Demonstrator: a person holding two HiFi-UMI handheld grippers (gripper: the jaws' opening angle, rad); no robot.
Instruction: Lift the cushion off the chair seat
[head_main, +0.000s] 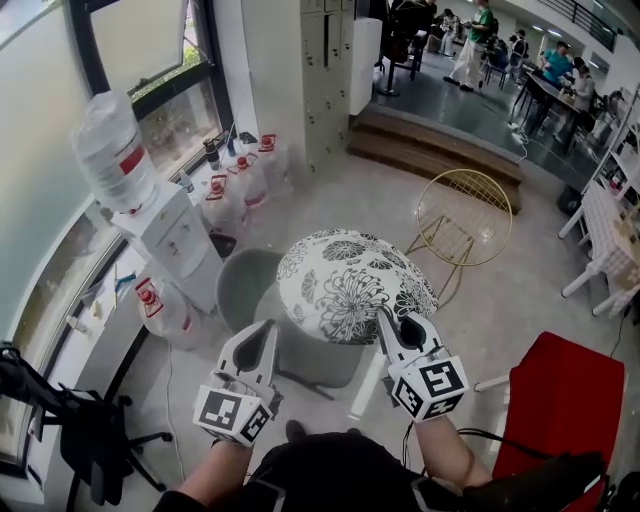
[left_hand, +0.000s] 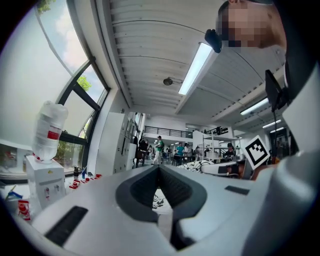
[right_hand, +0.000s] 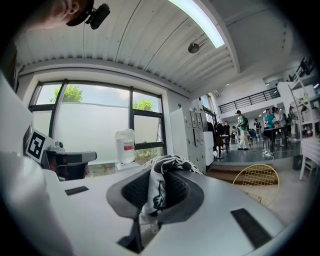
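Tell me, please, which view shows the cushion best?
The head view: the whole round cushion shows. The right gripper view shows only a pinched fold, the left gripper view a sliver between the jaws.

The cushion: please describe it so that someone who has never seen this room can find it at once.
Start at the white water dispenser by the window; right of it stands a grey chair. Over that chair is the cushion, its near edge pinched in the right gripper. Nothing else nearby is round and white with black flowers.
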